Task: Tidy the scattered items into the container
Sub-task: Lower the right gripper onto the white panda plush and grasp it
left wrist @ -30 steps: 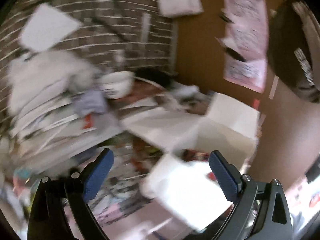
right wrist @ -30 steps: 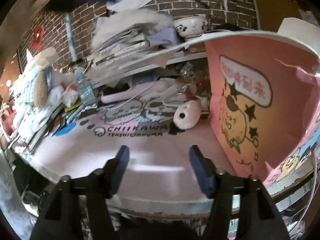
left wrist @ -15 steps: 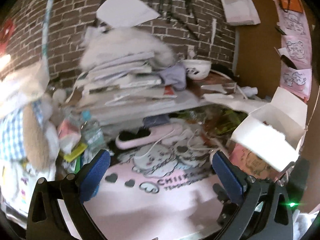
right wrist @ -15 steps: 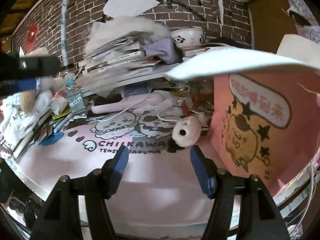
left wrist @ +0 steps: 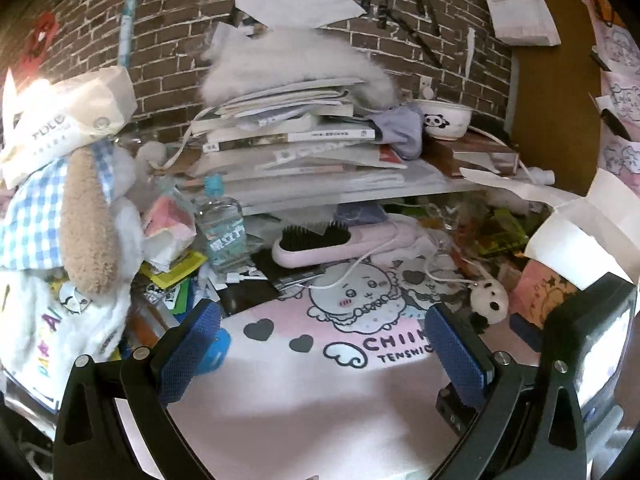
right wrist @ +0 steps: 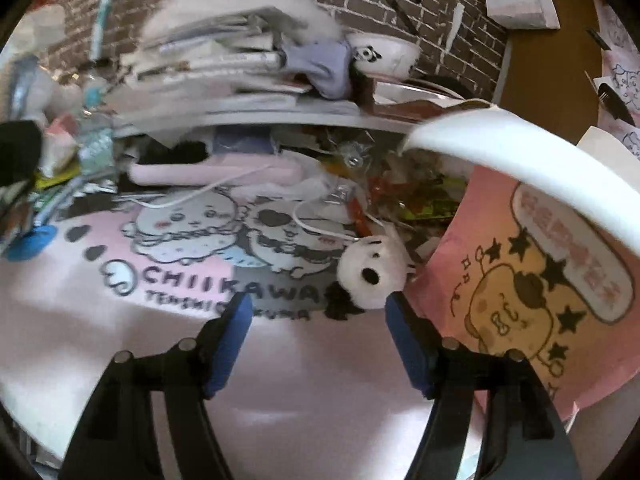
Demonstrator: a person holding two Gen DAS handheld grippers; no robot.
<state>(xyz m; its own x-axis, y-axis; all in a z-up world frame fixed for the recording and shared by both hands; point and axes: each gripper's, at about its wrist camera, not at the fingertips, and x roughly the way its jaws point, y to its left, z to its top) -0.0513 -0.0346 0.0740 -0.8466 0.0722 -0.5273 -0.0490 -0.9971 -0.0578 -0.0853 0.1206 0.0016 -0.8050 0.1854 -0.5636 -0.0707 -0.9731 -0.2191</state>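
Note:
A small white plush panda (right wrist: 370,274) lies on the pink cartoon desk mat (right wrist: 280,380), just left of a pink cardboard box (right wrist: 540,292) with open white flaps. My right gripper (right wrist: 318,322) is open, its blue pads a little short of the panda. In the left wrist view the same panda (left wrist: 489,300) and the box (left wrist: 568,256) sit at the right. My left gripper (left wrist: 320,344) hangs open over the mat (left wrist: 304,400), holding nothing. A pink hairbrush (left wrist: 340,244) with a white cable lies behind the mat.
A tall stack of books and papers (left wrist: 296,136) with a fluffy white thing on top fills the back, beside a panda bowl (left wrist: 444,120). A water bottle (left wrist: 222,228), a stuffed dog (left wrist: 72,216) and wrappers crowd the left. Brick wall behind.
The left gripper has swung left from the box to face the desk mat. The right gripper has moved forward toward the plush panda, which now looms larger.

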